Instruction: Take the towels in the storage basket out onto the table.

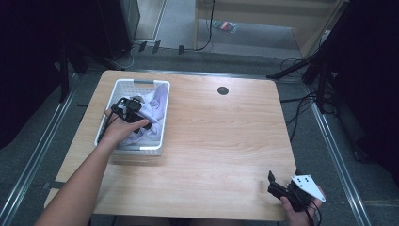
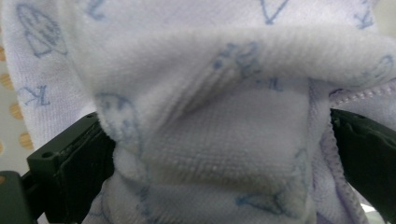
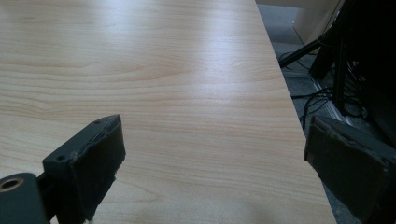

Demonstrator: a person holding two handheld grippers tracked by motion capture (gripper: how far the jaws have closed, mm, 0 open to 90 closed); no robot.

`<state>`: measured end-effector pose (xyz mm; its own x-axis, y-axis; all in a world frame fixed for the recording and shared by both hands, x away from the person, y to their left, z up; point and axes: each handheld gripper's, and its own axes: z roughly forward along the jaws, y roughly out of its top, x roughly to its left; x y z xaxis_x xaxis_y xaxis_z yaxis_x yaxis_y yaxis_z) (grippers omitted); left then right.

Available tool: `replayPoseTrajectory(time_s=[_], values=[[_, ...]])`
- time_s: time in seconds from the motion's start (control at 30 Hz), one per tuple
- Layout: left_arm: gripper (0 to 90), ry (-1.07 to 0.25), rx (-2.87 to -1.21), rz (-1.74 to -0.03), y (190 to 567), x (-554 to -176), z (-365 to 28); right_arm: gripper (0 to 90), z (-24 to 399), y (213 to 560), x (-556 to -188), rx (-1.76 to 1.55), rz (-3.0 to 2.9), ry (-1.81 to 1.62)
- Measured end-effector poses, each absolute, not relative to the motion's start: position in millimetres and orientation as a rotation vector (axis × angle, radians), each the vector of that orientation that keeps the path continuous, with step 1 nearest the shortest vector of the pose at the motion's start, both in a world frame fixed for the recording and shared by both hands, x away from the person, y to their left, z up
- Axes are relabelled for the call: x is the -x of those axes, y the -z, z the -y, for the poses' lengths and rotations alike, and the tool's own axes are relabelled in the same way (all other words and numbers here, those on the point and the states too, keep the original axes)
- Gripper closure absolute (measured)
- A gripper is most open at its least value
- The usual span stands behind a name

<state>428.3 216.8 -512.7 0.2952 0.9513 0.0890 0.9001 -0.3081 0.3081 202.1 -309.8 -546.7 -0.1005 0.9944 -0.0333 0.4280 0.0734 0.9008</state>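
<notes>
My left gripper (image 1: 133, 109) has its jaws around the towel (image 2: 205, 116) in the basket (image 1: 162, 94); my right gripper (image 1: 282, 188) rests on the counter (image 1: 226, 136), jaws spread wide.

The basket (image 1: 162, 117) sits on the left half of the table (image 1: 216, 141), toward the far edge. The cloth (image 1: 153, 110) lies in the basket. The left gripper (image 1: 136, 115) is inside the basket, its jaws on either side of the cloth. The right gripper (image 1: 275, 186) is at the table's near right corner, well apart from the basket.
</notes>
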Motion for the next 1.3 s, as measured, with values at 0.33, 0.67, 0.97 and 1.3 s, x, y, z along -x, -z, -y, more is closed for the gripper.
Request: replayPoseTrajectory(time_s=[0.33, 0.67, 0.97, 1.3], values=[[39.1, -0.430, -2.447, -1.713, 501, -430, -210, 5.3, 310, 547, -202, -1.442, -1.631, -0.991], [57.3, -0.339, -2.296, -1.751, 488, -427, -229, 5.3, 310, 547, -203, -1.444, -1.632, -0.993], [57.8, -0.339, -2.268, -1.687, 463, -416, -235, 5.3, 310, 547, -203, -1.444, -1.632, -0.991], [57.5, -0.382, -2.266, -1.634, 433, -406, -239, 5.3, 310, 547, -203, -1.443, -1.634, -0.991]])
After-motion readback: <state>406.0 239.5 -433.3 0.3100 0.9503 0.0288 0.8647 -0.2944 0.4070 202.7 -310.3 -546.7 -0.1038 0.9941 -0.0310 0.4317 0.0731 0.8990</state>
